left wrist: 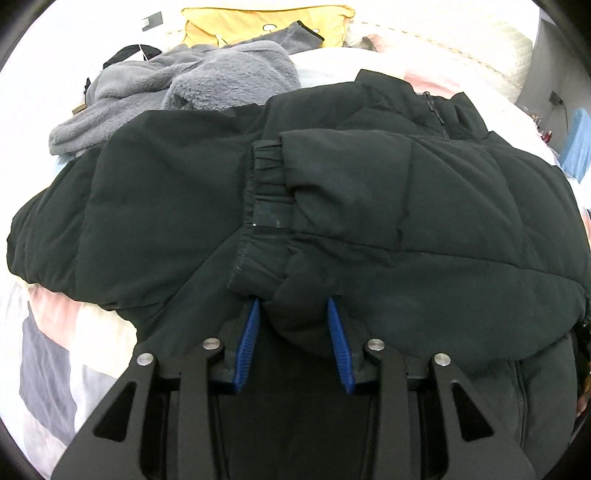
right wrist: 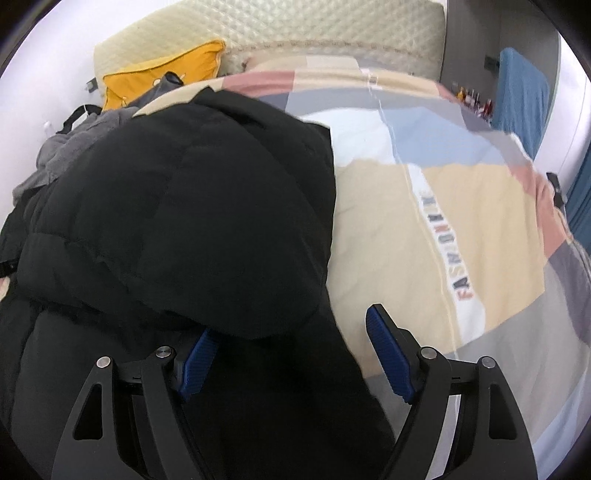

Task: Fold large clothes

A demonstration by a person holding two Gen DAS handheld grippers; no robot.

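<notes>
- Black padded jacket [left wrist: 369,206] lies across the patchwork bedspread [right wrist: 443,229], sleeve folded over its front, elastic cuff [left wrist: 264,206] near the middle of the body.
- Far left: grey fleece [left wrist: 192,85] heaped just behind the jacket, touching its edge; yellow cushion [left wrist: 266,22] beyond. Keep the fold clear of the fleece.
- Left gripper [left wrist: 293,306]: jaws parted, blue pads either side of a bulge of sleeve just below the cuff. Cloth sits between them, not pinched as far as I can tell.
- Right gripper [right wrist: 291,328]: jaws wide apart, straddling the jacket's right edge; left pad half buried under cloth, right pad over bare bedspread.
- Judgement: next fold probably carries the near hem toward the collar.
- Bite deep through the padding, both sides level.
- Slippery, puffy shell will likely spring back; press air out after laying.
</notes>
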